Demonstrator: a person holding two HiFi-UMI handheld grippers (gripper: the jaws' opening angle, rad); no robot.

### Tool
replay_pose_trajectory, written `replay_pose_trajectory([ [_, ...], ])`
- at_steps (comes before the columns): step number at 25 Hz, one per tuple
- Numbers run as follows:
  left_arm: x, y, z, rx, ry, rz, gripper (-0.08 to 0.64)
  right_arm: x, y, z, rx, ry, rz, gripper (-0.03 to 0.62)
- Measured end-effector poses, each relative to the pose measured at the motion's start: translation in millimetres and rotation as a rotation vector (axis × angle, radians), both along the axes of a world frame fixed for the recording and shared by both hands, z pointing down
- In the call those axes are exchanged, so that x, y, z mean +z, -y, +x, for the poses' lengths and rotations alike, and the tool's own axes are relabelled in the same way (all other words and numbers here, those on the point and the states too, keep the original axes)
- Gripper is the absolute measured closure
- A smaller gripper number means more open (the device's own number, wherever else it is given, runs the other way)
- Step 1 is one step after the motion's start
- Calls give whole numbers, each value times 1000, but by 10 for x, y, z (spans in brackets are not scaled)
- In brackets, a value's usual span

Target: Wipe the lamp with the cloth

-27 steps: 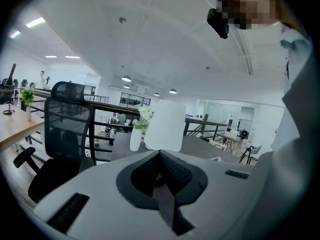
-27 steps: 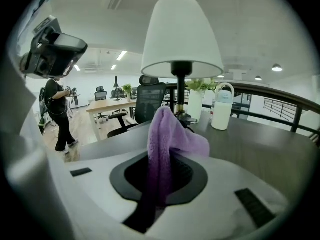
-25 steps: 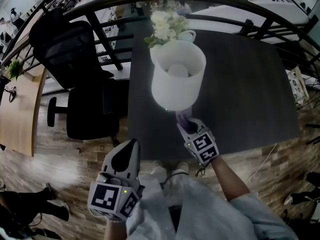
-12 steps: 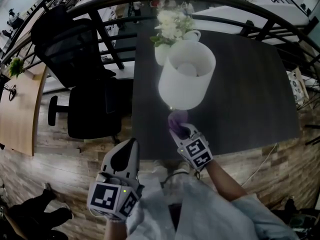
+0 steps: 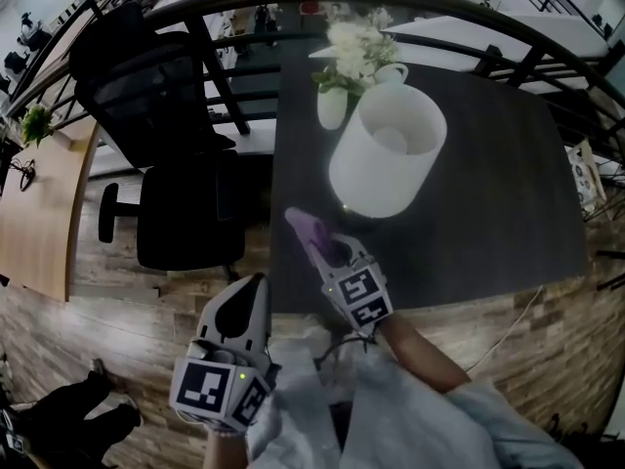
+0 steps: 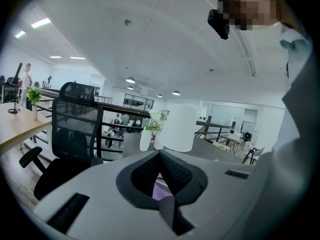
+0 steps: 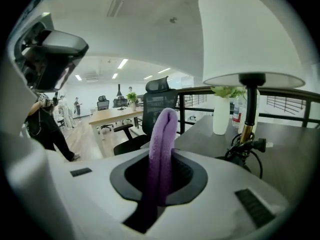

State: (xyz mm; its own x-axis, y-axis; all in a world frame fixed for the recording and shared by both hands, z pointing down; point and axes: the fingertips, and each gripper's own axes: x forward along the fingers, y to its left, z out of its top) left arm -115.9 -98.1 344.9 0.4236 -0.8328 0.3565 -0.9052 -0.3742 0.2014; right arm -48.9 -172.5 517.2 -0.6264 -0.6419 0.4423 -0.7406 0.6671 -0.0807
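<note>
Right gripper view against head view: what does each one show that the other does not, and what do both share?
Only the right gripper view shows the lamp's black stem and cable under the white shade. Only the head view shows the left gripper, held low off the table, and the bulb inside the shade. Both show the purple cloth pinched in the right gripper, the shade, the flower vase and the black chair.

Black office chair [image 5: 161, 154] beside flower vase [image 5: 332, 107]

Lamp [image 5: 389, 159] shade apparently hides its base.
</note>
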Motion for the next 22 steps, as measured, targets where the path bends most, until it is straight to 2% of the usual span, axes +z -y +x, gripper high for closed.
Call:
replay_pose_trajectory([
  [4, 45, -30, -149, -13, 13, -17, 549, 43, 340, 16, 165, 1, -4, 541],
  [8, 56, -22, -238, -6, 21, -21, 549, 144, 603, 226, 333, -6, -32, 541],
  [11, 66, 16, -223, 20, 19, -22, 549, 253, 668, 406, 424, -28, -58, 541],
  [14, 80, 51, -138, 60, 17, -20, 549, 303, 639, 551, 467, -35, -71, 541],
  [18, 106, 62, 13, 95, 2, -73, 551, 322, 540, 777, 501, -59, -75, 541],
  [22, 80, 94, 144, 122, -24, -33, 551, 290, 435, 892, 486, -67, -62, 541],
])
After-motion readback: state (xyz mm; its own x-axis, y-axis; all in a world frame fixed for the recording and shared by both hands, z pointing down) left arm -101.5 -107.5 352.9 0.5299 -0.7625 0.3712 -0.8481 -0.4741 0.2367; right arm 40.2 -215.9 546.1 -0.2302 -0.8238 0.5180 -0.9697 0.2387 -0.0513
